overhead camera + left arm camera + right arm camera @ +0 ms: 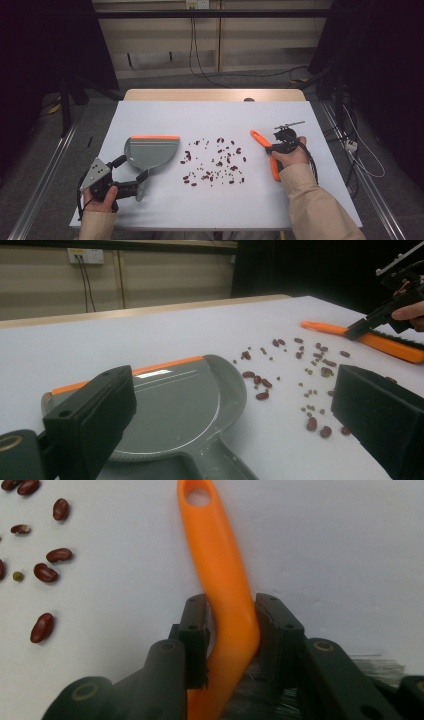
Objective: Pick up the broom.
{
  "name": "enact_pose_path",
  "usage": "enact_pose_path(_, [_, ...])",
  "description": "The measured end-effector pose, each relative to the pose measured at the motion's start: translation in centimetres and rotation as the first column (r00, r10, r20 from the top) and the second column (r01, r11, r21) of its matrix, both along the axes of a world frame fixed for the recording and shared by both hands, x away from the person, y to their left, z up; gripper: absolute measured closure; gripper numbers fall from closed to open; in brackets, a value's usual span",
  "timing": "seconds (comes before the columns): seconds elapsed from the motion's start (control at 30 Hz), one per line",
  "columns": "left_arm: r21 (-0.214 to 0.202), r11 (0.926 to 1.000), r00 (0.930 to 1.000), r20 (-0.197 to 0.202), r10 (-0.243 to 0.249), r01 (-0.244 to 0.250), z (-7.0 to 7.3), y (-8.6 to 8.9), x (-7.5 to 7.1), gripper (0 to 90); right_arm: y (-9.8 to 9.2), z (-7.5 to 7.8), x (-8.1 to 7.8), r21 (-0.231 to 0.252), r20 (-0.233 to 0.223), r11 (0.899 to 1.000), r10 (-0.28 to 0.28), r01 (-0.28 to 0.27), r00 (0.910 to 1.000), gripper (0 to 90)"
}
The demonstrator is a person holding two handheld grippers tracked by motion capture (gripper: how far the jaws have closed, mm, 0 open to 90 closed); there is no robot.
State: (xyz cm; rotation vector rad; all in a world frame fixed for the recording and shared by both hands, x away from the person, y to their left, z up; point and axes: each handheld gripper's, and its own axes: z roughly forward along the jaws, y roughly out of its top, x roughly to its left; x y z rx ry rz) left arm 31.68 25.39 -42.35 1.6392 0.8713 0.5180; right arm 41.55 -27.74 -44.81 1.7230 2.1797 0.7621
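I work at a white table (150, 210) whose far edge shows a strip of bare wood; beyond it stands a pale panelled wall (165, 45) with a socket (196, 4) at the top and black cables (197, 55) hanging down to a grey floor. Dark curtains (45, 60) close the room on the left and right, and metal rails (42, 175) run along the floor beside the table. My right gripper (278, 146), on the right side of the table, has its jaws pinched on the orange handle of the brush (267, 150), which lies flat on the surface with its hole end pointing far and left; the pads press on both sides of the handle just ahead of the bristles. My left gripper (131, 172) rests at the near left with its jaws spread wide to either side of the stem of the grey dustpan (150, 152), touching nothing that I can see. The dustpan lies flat, its orange lip on the far side. Red beans (215, 160) and smaller green ones are scattered on the table between dustpan and brush.
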Motion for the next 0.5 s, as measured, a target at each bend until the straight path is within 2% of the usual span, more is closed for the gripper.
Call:
enact_pose_path(0.3, [0.008, 1.0000, 1.0000, 0.006, -0.005, 0.005, 0.12, -0.06, -0.07, 3.9, 0.03, -0.05, -0.04, 0.012, 0.003, 1.000, -0.027, 0.027, 0.9996, 67.9])
enact_pose_path(0.5, [0.000, 1.0000, 0.9999, 0.012, 0.008, -0.008, 0.41, 0.10, 0.11, 3.9, 0.16, 0.26, 0.51, -0.002, -0.040, 1.000, -0.023, 0.023, 0.9989, 68.1])
